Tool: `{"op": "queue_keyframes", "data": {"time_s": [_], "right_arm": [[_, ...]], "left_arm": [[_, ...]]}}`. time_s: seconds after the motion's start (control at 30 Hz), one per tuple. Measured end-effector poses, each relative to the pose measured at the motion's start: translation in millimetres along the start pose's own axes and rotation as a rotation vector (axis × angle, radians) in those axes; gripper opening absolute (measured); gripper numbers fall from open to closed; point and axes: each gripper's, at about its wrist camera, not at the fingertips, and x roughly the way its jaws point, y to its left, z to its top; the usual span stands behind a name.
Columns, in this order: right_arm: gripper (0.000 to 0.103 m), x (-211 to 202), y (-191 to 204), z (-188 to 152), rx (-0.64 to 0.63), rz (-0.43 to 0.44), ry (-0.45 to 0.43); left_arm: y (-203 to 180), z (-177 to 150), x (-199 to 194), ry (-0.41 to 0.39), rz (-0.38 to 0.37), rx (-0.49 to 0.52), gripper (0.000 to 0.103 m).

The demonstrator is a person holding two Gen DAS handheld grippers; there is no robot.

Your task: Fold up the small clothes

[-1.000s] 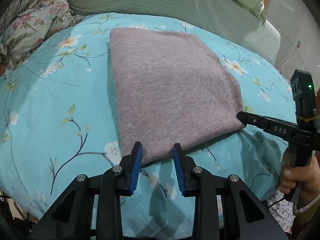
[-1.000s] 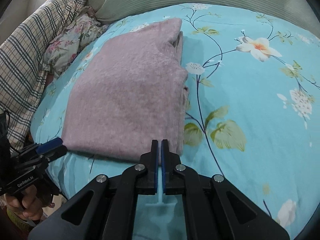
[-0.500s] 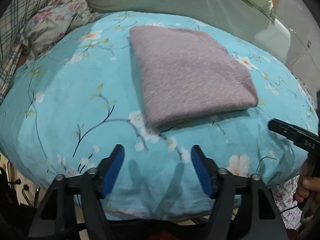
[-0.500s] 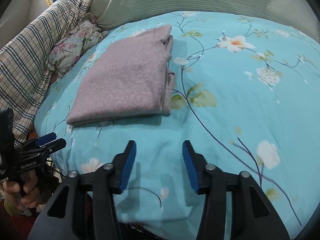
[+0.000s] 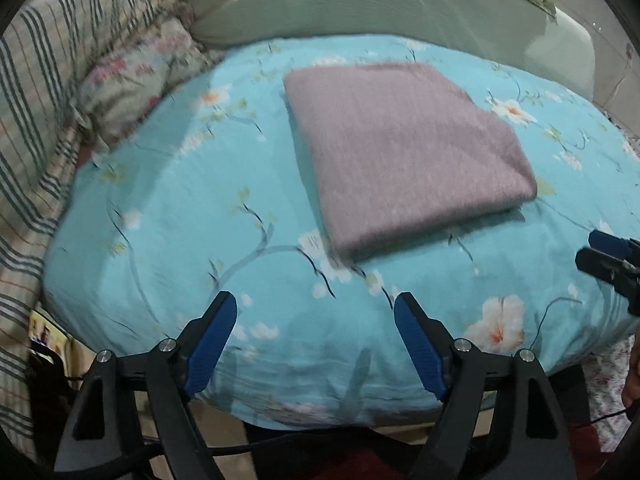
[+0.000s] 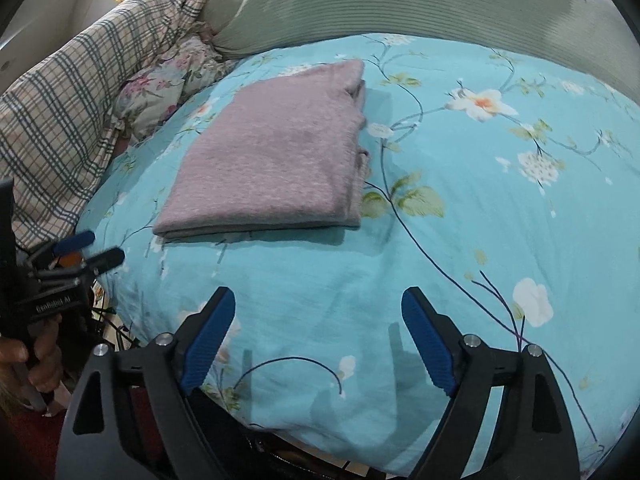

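A mauve knitted garment [image 5: 400,152] [image 6: 276,160] lies folded into a flat rectangle on the turquoise flowered bedsheet [image 5: 168,208] [image 6: 480,208]. My left gripper [image 5: 316,304] hovers near the bed's front edge, well short of the garment, its jaws wide and still opening with nothing between them. My right gripper [image 6: 318,300] hangs over bare sheet in front of the garment's right corner, jaws likewise opening and empty. Each gripper shows at the edge of the other's view: the right gripper [image 5: 600,250], the left gripper [image 6: 92,246].
A plaid blanket [image 6: 60,112] and a floral pillow [image 5: 132,80] pile up at the left. A pale green striped cushion [image 6: 400,4] runs along the back. The bed's front edge drops off below the grippers, with a hand [image 6: 24,360] on the left handle.
Both grippers let go of the garment's front edge, spread their jaws wide and drew back toward the bed's front edge. The garment stays folded flat.
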Motion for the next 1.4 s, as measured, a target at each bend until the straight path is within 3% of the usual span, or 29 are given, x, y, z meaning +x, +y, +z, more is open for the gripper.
{"op": "queue_keyframes", "data": {"time_s": [0.37,0.8,1.13,1.4], "right_arm": [[0.098,-23.3,21.0,37.8,-0.092,0.029,-0.059],[0.099,4.7,19.1,57.8,-0.067,0.032,-0.029],[0.099,23.6,15.4,57.6,-0.045,0.049,0.007],[0.099,41.4,3.2,90.5,0.000,0.069,-0.009]], "left_arm": [[9.5,38.2,-34.2,-0.071,0.053,0.008,0.085],[8.6,50.3,-11.3,-0.047,0.107,-0.002,0.086],[8.8,50.9,9.1,-0.003,0.091,-0.004,0.086],[14.5,71.2,29.4,0.006,0.032,-0.028,0.086]]}}
